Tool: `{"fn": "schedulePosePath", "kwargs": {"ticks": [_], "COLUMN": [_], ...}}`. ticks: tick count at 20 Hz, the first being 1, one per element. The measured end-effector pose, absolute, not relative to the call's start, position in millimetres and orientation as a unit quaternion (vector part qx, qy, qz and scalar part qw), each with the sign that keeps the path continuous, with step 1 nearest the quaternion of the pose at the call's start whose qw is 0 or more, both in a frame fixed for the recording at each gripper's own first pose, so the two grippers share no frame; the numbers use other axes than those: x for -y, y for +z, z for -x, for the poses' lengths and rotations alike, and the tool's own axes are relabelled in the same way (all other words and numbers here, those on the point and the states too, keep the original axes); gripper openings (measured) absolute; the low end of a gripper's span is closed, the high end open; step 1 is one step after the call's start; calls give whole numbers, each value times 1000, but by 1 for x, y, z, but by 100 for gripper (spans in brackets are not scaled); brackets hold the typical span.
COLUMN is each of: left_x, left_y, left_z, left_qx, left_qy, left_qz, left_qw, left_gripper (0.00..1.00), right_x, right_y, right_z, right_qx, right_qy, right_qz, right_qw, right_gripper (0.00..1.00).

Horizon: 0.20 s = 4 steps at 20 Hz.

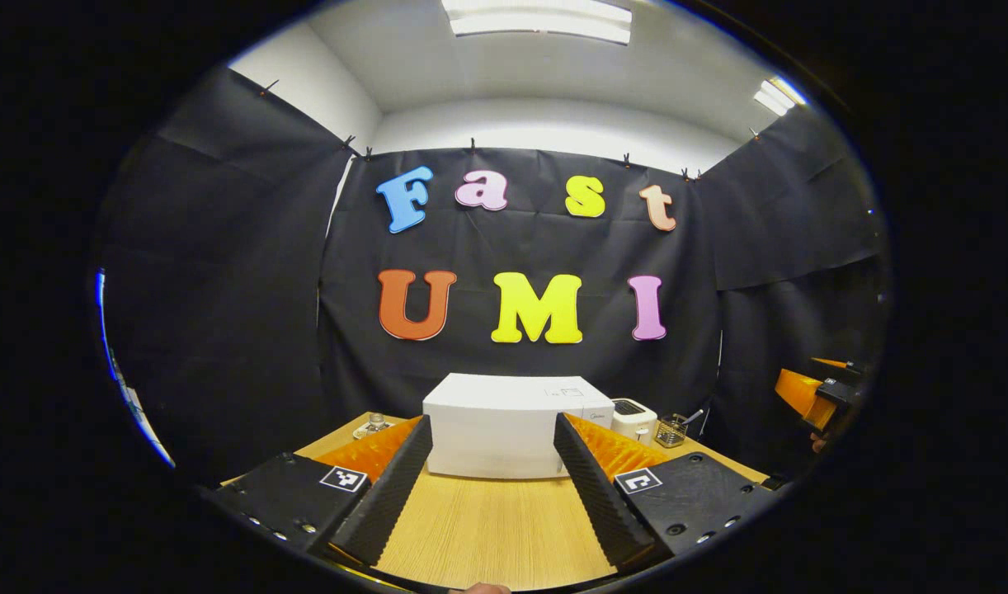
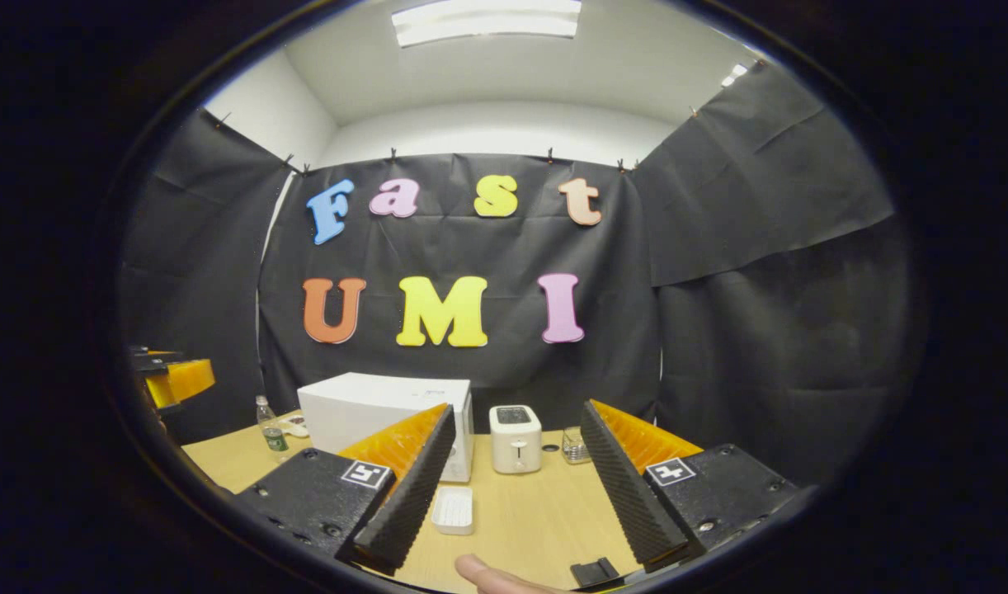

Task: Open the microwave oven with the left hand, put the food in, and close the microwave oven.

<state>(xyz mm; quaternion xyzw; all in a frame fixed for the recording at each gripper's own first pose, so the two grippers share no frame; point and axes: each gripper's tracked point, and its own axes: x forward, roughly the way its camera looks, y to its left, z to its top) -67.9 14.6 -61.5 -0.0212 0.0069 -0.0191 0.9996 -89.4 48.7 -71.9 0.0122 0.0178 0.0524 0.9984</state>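
Note:
The white microwave [image 1: 504,425] stands at the back of the wooden table [image 1: 496,528] with its door shut. My left gripper [image 1: 492,424] is open and holds nothing; it hangs above the table in front of the microwave, well short of it. In the right gripper view the microwave [image 2: 372,408] sits left of centre. A small white rectangular tray [image 2: 453,509] lies on the table before it, by the left finger; I cannot tell its contents. My right gripper [image 2: 518,411] is open and empty above the table. Each gripper appears at the other view's edge: right gripper [image 1: 813,392], left gripper [image 2: 174,375].
A white toaster [image 2: 515,437] stands right of the microwave, with a small clear holder [image 2: 574,445] beyond it. A plastic bottle [image 2: 269,429] and a glass item [image 1: 372,425] stand left of the microwave. A fingertip [image 2: 487,573] and a small black piece [image 2: 595,571] show at the bottom.

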Motion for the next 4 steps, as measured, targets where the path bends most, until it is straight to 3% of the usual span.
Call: {"fn": "schedulePosePath", "kwargs": {"ticks": [3, 4], "left_x": [-10, -8], "left_y": [-70, -73], "left_z": [67, 64], "left_qx": [-19, -24], "left_qy": [-29, -34], "left_qz": [17, 17], "left_qw": [999, 999], "left_gripper": [93, 81], "right_x": [-54, -54], "right_y": [-70, -69], "right_z": [95, 96], "right_qx": [-13, -12], "right_qy": [61, 62], "right_qz": [-19, -13], "right_qw": [998, 998], "right_gripper": [97, 86]}}
